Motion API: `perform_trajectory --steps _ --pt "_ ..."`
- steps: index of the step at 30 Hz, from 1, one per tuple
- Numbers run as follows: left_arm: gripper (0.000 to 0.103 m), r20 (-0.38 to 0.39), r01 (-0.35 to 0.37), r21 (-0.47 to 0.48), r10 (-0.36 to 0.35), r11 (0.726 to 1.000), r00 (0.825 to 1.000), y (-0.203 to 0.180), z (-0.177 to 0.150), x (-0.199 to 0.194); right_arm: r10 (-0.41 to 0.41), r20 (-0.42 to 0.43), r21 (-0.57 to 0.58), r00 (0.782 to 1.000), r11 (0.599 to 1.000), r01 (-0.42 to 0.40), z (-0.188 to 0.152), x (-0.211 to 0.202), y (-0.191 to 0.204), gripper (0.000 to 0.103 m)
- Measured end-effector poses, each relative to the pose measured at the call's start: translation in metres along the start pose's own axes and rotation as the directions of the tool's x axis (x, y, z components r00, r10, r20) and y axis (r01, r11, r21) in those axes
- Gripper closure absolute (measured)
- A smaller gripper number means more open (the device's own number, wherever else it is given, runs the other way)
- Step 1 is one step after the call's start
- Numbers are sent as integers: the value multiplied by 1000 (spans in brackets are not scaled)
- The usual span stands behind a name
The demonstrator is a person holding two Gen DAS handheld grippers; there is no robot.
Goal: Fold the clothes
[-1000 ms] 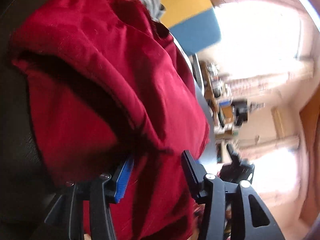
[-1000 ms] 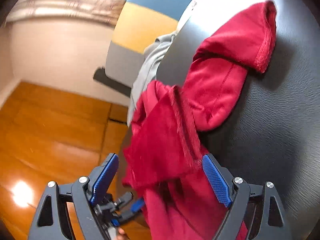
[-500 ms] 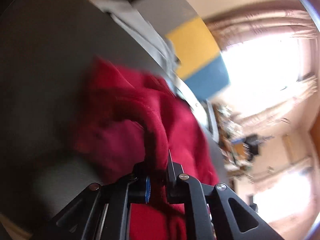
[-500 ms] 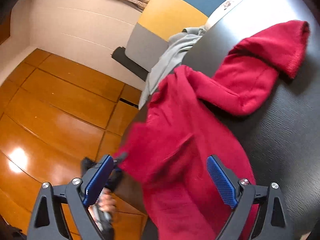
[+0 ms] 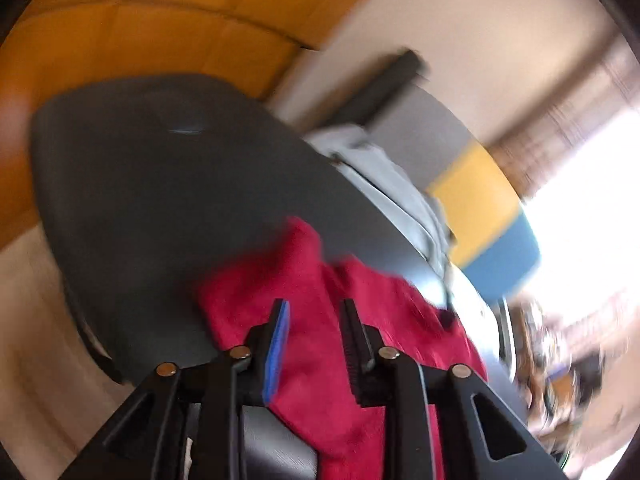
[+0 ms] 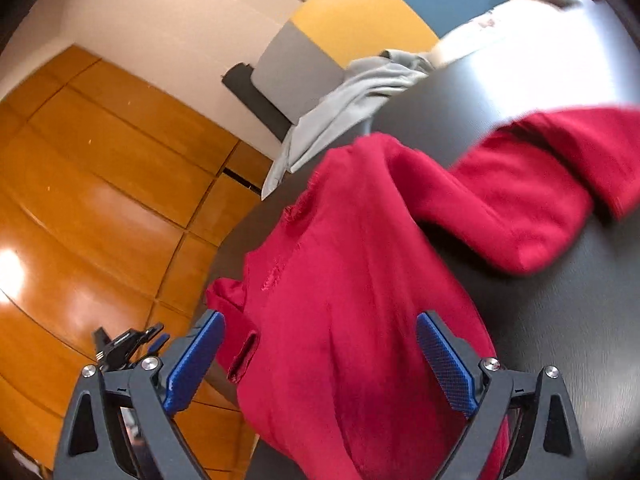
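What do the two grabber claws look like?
Both are black plastic with triangle-shaped holes in their arms and shiny silver bolts at the joints. The right gripper has bumpy blue pads on both fingers. The left gripper shows one blue pad; its other finger looks black and ridged.

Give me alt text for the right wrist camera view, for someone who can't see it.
A crumpled red garment lies on a dark table, spilling over its edge, with the right gripper open wide in front of it, nothing pressed between its blue pads. Behind, a grey garment drapes off the table; the left gripper shows at lower left above an orange wood floor.
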State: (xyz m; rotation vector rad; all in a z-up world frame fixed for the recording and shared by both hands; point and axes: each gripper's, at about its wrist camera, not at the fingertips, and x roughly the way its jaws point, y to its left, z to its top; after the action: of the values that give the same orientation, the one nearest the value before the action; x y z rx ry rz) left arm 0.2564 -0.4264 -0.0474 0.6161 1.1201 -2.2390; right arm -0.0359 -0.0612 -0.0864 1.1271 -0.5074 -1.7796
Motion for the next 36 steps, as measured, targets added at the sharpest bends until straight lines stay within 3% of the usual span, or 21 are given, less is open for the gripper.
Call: perform_trajectory --steps 3,8,10,12,15,20,22,25,27,29,31,33,36 --pt "76 -170 132 134 -108 982 979 -43 -39 38 14 -21 -29 1000 999 -15 17 16 12 3" --pt "76 -357 126 265 -24 956 934 -73 -76 108 -11 -8 -27 1000 1000 11 51 46 14 2" --pt "76 -370 63 288 50 956 928 -61 -72 124 -57 -4 -20 998 998 57 60 52 9 2" --pt "82 -382 52 293 67 955 922 -51 -78 126 -67 24 31 997 997 66 66 48 -6 2" --pt "88 -370 38 360 105 932 923 -45 -73 134 -24 -1 135 1000 991 24 68 51 -34 1" --pt "88 -274 -81 544 268 835 924 -38 -41 159 -54 50 203 997 978 43 75 44 -72 3" --pt "85 -206 -164 582 339 796 918 -29 -25 165 -84 70 205 994 976 68 79 36 -80 11" --pt "84 -227 -152 490 295 858 928 -22 -5 159 -128 72 181 989 977 113 86 29 -82 11" --pt "82 -177 -144 498 263 855 948 -33 -10 137 -231 73 111 970 969 222 92 25 -71 11" --pt "79 -177 -85 525 207 847 962 -45 -25 121 -238 78 48 968 971 235 92 21 -54 8" --pt "78 -201 -18 558 157 829 967 -57 -44 111 -149 50 5 988 989 149 86 24 -37 8" --pt "78 -224 -3 592 168 806 960 -66 -65 120 -76 0 -49 997 996 76 76 37 -13 6" --pt "78 -285 14 572 183 820 941 -80 -87 160 19 -100 -70 995 997 -26 61 66 8 4"
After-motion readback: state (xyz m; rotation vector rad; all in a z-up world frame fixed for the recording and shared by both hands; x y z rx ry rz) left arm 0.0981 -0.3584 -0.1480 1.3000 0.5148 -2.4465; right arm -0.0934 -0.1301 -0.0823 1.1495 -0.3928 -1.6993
